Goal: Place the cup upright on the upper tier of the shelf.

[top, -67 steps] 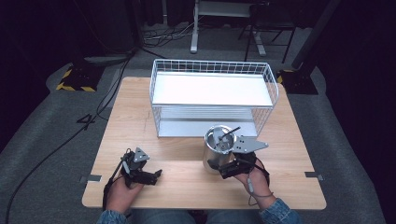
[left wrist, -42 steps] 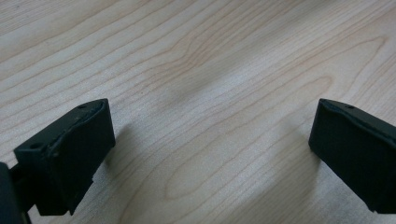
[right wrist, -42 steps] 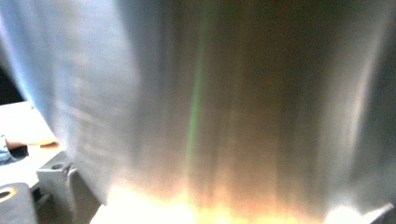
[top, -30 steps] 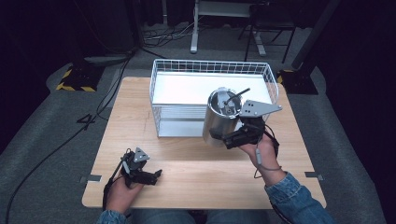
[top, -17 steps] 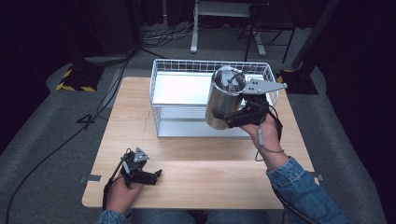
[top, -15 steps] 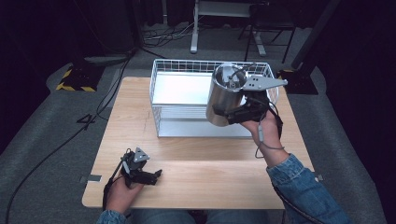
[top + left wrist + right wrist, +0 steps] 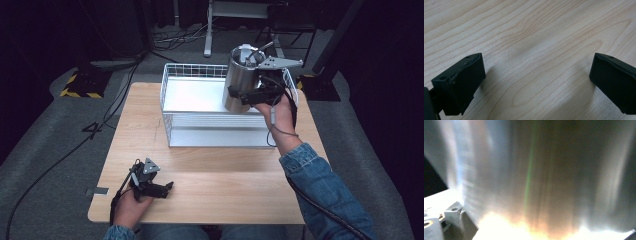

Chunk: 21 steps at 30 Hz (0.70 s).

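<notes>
— Above the wire basket (image 7: 172,107) at the wooden table's (image 7: 225,172) far side, our right gripper (image 7: 250,95) clamps the steel canister (image 7: 239,82), clear of the basket's right end. Lowering and letting go look undone.
— Nearer us than the basket, our left gripper (image 7: 159,189) rests on bare wood, jaws spread, holding nothing. Dark room, grey carpet (image 7: 50,135) beyond.

L tongs (image 7: 169,187) low near front edge, jaws wide | R tongs (image 7: 239,95) raised, arm extended, jaws clamped
</notes>
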{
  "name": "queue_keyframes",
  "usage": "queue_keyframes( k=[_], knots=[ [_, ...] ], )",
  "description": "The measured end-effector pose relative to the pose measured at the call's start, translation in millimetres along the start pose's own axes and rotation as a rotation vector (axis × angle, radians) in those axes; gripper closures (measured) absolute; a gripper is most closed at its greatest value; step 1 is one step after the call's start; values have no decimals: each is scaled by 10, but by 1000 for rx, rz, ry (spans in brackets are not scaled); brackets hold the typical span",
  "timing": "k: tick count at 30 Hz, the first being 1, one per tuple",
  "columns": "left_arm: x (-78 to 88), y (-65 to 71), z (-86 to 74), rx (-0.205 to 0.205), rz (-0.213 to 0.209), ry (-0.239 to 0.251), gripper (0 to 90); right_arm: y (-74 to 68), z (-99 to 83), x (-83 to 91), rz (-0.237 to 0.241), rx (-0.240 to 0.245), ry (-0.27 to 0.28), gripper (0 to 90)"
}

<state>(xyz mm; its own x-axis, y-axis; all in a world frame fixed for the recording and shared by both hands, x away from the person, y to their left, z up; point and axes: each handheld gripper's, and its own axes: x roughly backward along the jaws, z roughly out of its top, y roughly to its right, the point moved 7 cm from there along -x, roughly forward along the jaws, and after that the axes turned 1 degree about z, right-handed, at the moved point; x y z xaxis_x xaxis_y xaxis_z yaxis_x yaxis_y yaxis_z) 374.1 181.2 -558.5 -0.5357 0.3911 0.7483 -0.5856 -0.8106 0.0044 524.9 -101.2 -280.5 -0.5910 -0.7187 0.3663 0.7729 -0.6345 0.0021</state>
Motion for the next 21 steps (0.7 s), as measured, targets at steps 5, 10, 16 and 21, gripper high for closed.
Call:
queue_keyframes(
  k=[5,10,16,21],
  knots=[
    [-1,6,0,7,-2,1,7,194,6,-157,-48,-19,2,39],
    [-2,6,0,8,-1,2,7,311,16,-272,-78,-23,-1,39],
    [-2,6,0,8,-1,2,7,358,18,-351,-95,-2,-9,39],
    [-2,4,1,6,0,2,7,399,2,-413,-100,-18,-12,39]
  ],
)
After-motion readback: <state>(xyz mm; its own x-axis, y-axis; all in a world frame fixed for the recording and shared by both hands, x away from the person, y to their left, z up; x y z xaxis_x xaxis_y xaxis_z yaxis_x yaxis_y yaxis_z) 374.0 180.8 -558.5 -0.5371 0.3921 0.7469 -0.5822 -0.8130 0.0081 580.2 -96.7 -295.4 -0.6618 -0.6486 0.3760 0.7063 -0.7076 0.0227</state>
